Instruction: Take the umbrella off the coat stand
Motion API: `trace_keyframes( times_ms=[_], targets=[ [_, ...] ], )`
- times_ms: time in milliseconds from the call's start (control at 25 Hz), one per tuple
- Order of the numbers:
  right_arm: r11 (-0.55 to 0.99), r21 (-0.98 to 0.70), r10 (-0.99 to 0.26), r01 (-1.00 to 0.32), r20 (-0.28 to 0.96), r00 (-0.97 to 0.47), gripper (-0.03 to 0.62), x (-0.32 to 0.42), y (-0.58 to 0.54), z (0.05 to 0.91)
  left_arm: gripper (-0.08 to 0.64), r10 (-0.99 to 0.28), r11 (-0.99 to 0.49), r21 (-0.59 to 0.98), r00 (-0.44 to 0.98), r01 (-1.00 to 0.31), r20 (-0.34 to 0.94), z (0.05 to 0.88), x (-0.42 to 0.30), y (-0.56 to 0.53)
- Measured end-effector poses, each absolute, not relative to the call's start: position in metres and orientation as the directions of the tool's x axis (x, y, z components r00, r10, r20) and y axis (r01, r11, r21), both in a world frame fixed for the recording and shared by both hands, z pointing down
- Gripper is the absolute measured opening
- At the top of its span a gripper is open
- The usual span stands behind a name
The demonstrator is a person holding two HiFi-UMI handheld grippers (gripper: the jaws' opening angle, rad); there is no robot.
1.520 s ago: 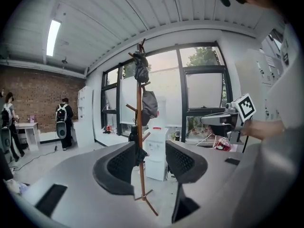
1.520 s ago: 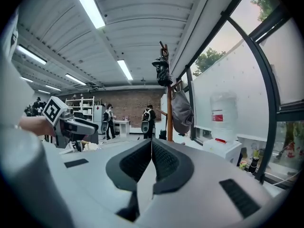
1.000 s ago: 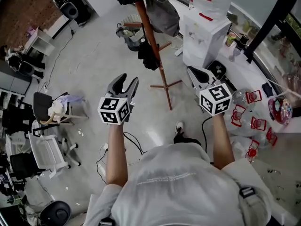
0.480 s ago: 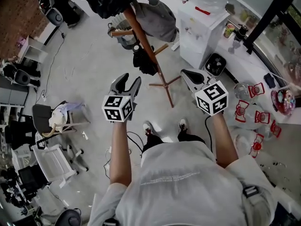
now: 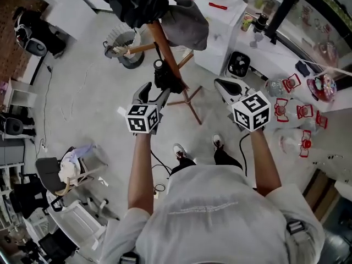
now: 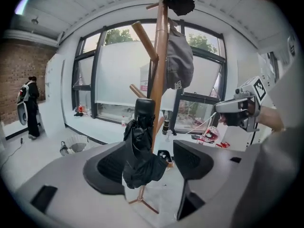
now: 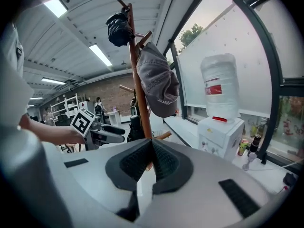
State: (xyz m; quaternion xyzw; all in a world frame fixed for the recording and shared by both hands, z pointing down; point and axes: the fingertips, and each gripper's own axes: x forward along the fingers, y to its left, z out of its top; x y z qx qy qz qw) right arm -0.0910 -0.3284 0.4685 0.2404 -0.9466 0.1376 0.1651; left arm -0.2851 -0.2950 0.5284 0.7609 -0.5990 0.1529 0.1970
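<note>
Pale floor (image 5: 93,92): coat stand (image 5: 166,56), bin (image 5: 122,51), chair (image 5: 48,170).

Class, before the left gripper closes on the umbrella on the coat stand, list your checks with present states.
Jaws of the left gripper apart: ok; they have just been opening.
The umbrella lined up between them: ok, not yet gripped.
How the umbrella hooks onto the coat stand: cannot tell.
The right gripper shut, empty, off the stand: ok.
The grey cap clear of the lift path: cannot tell.
</note>
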Motion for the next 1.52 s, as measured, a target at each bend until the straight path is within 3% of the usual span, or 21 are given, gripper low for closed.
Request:
trace_keyframes(
  times_ms=[720, 1160, 1280, 1520],
  targets=[
    [0.682, -0.162, -0.599, -0.713, 0.436, -0.672, 0.023, -0.115, -0.322, 0.493, 0.402, -0.676, -0.535, 0.172, 0.542, -0.827, 0.499, 0.584, -0.280, -0.352],
    [0.587, -0.123, -0.679, -0.800, 0.462, -0.570, 0.023, -0.104, -0.322, 0.503, 0.400, -0.625, -0.640, 0.149, 0.623, -0.754, 0.471, 0.613, -0.264, -0.370],
    [0.570, -0.140, -0.689, -0.810, 0.456, -0.564, 0.023, -0.102, -0.322, 0.501, 0.354, -0.621, -0.660, 0.139, 0.640, -0.739, 0.453, 0.613, -0.262, -0.371],
    [0.557, -0.138, -0.700, -0.819, 0.453, -0.552, 0.023, -0.105, -0.320, 0.498, 0.331, -0.627, -0.661, 0.140, 0.645, -0.737, 0.437, 0.608, -0.262, -0.369]
  ],
)
